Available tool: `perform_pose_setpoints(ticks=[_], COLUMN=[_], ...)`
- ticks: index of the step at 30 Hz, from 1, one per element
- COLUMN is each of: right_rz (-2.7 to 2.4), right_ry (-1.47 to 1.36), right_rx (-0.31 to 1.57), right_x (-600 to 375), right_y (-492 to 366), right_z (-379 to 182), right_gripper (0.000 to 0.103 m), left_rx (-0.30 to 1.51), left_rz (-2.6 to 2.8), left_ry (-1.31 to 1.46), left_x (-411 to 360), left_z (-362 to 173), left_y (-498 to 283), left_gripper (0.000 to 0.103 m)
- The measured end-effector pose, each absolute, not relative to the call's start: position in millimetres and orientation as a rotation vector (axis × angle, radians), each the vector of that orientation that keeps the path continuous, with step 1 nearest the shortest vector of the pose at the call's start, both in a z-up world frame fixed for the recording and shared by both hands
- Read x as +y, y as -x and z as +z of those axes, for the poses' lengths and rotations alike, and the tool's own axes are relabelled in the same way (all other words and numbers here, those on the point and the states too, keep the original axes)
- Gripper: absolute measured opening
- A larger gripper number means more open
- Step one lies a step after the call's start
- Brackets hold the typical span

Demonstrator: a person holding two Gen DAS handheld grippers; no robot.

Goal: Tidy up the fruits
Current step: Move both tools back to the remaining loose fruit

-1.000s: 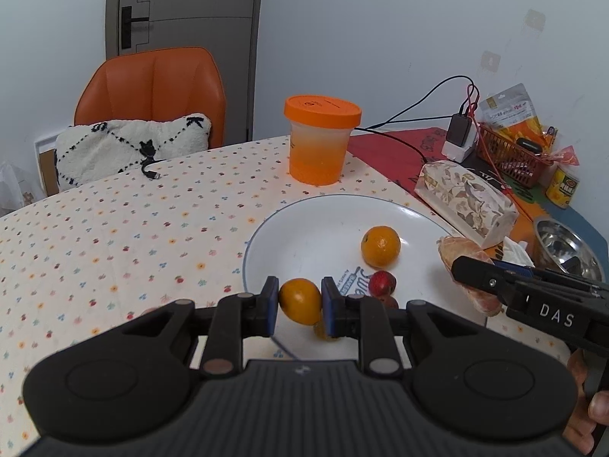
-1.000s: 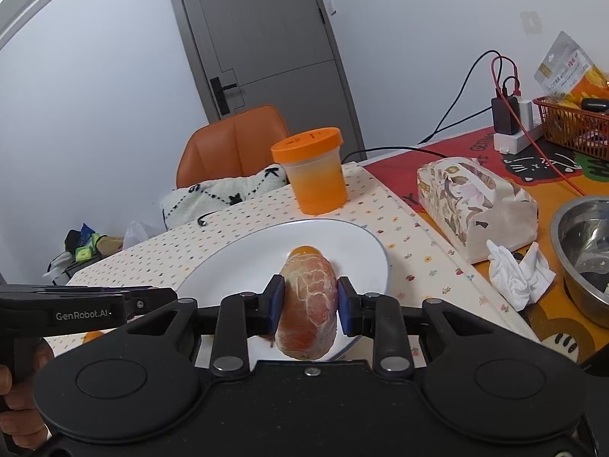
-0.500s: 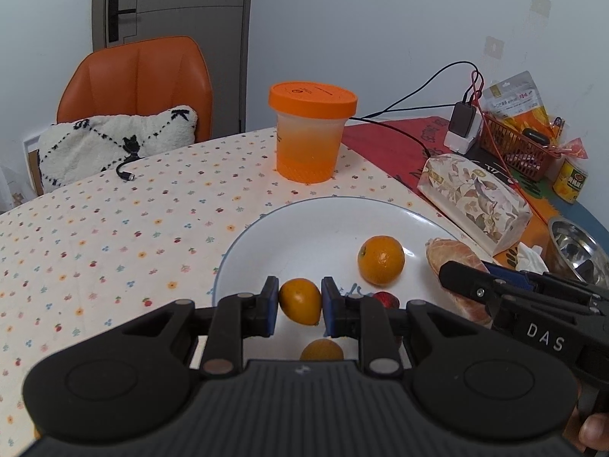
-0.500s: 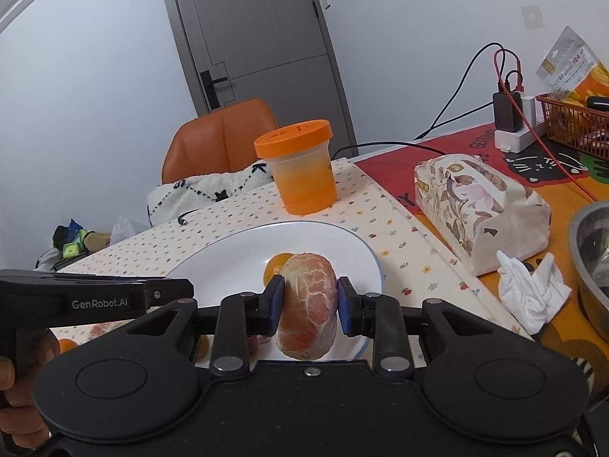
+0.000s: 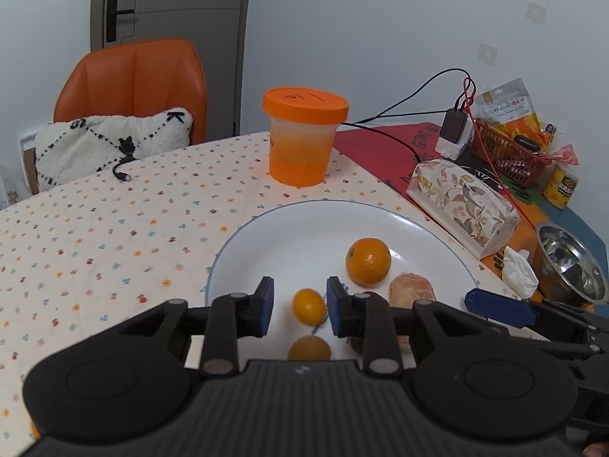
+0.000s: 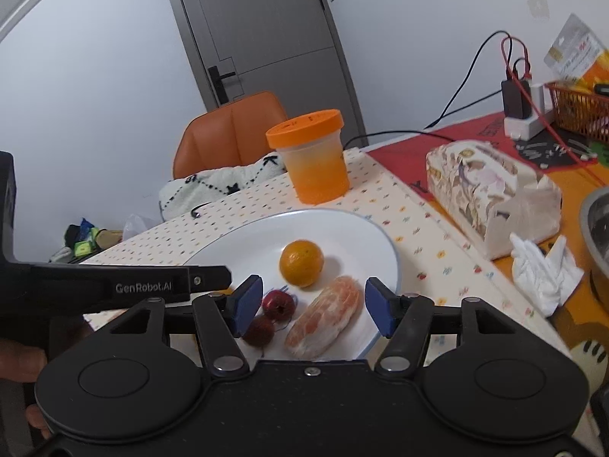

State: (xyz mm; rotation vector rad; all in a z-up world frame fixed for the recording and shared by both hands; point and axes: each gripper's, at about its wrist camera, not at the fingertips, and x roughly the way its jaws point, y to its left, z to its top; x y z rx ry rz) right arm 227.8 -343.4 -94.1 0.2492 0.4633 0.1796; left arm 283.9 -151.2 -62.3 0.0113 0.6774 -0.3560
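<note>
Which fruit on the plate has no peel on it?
The pale peeled orange, lying on the white plate between the opening right gripper's pads, untouched. Its bare segments show; the round orange behind keeps its smooth skin.

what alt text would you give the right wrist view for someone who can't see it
The right gripper is opening its fingers around a peeled citrus fruit lying on a white plate, beside a whole orange and two small red fruits. Behind stand an orange-lidded container and a floral tissue box.
</note>
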Motion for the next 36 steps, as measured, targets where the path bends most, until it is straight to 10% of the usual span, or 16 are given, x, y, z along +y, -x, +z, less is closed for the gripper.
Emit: perform_pose_setpoints(ticks=[17,36], right_rz=[0.178,0.178], right_ry=[-0.247,-0.259], right_rx=[0.465,0.438], right_x=[-331,-328], right_y=[-192,-145], right_z=[-87,-67], right_gripper=[0.064,0.090], left_rx=[0.618,0.610], left_rz=[-0.286,-0.159], left_ry=[0.019,0.080], left_x=[-110,-61], left_z=[-42,-24], left_y=[-229,-176], left_gripper=[0.085,0.099])
